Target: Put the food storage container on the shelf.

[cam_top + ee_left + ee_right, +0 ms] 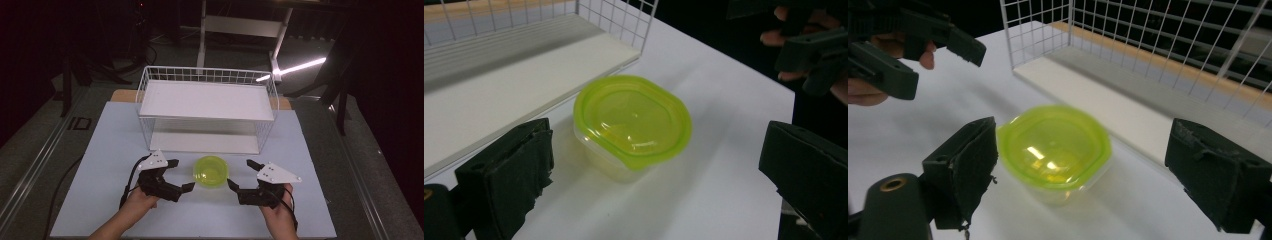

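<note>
Your left gripper (179, 175) and right gripper (241, 175) are both wide open, holding nothing. The green-lidded tub (211, 171) sits on the bench between them, untouched. Next, I think, close in around it.
</note>
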A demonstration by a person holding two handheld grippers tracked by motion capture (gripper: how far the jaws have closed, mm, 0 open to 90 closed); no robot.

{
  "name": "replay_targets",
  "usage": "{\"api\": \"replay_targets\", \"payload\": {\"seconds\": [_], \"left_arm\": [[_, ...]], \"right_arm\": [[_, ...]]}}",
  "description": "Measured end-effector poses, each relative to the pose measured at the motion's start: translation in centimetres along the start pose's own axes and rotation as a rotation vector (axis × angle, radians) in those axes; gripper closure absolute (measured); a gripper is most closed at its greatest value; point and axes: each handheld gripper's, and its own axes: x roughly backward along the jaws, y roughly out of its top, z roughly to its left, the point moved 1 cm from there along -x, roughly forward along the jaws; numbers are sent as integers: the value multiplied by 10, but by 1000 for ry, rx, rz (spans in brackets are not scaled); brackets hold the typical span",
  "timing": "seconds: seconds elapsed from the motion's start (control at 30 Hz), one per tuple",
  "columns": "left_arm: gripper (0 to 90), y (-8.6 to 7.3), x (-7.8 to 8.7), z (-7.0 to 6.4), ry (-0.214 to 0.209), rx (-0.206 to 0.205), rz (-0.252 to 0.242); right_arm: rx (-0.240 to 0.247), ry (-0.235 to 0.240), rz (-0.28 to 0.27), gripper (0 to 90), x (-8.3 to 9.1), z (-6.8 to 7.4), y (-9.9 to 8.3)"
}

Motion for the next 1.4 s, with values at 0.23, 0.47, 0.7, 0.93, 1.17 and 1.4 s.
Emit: {"api": "replay_targets", "payload": {"seconds": [0.23,0.47,0.7,0.93,1.17,1.4], "left_arm": [[41,1,-15,8,28,25,39],[149,4,-26,13,59,59,56],[213,0,-39,21,63,142,101],[328,-6,-48,27,81,219,141],[430,-10,-56,28,81,255,160],[588,-12,-55,27,53,268,166]], "right_arm": [[-95,29,66,140,-19,-6,-3],[-141,10,101,146,-40,-13,-14],[-183,11,145,238,-52,-17,-19],[-220,-3,161,315,-62,-23,-24],[-267,17,191,352,-69,-26,-32],[-295,48,218,392,-70,-26,-35]]}}
